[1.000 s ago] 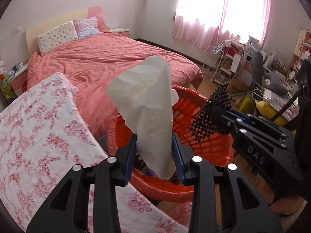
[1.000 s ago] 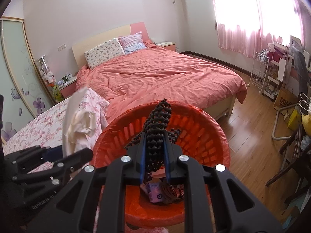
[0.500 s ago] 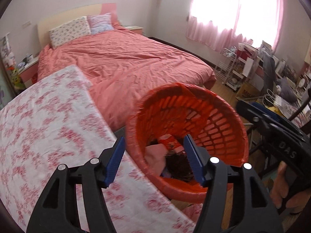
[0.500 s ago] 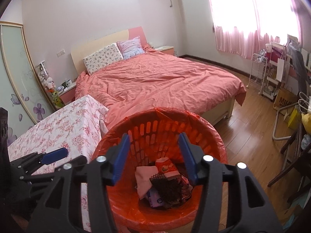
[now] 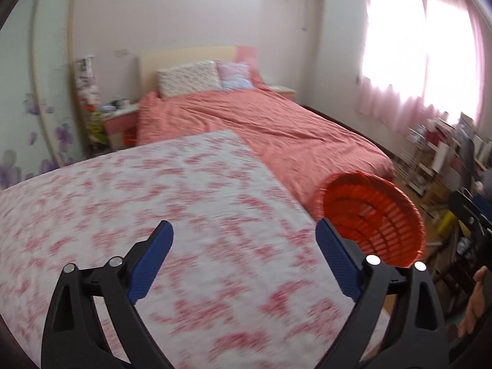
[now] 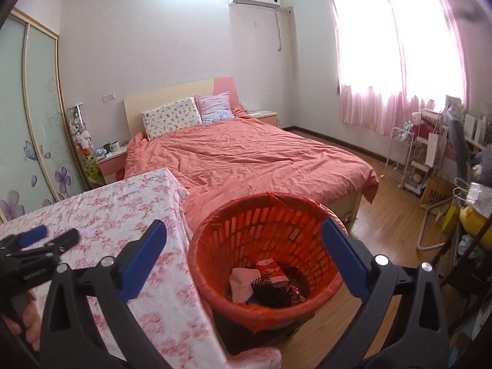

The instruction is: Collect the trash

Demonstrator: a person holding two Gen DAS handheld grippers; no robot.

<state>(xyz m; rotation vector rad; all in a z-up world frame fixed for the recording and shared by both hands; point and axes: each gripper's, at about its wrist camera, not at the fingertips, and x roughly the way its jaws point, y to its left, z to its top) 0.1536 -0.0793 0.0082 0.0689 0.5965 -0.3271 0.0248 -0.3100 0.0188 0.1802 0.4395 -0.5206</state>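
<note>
An orange slatted waste basket stands on the floor between the table and the bed; inside it lies trash: pale paper, a red-and-white wrapper and a dark netted piece. My right gripper hangs above the basket, its jaws still opening with nothing between them. My left gripper is over the flowered tablecloth, its jaws also opening and empty. From the left wrist the basket shows at the right, past the table's edge. In the right wrist view the left gripper appears at the lower left.
A bed with a salmon cover fills the room's middle behind the basket. Shelves, bags and a chair crowd the right side. A bedside table and a glass wardrobe door stand at the left. Wooden floor lies right of the basket.
Both grippers opened: the left let go of the pale paper, the right the dark netted piece, and both now lie in the basket. Both hands rose; the left swung out over the table.
</note>
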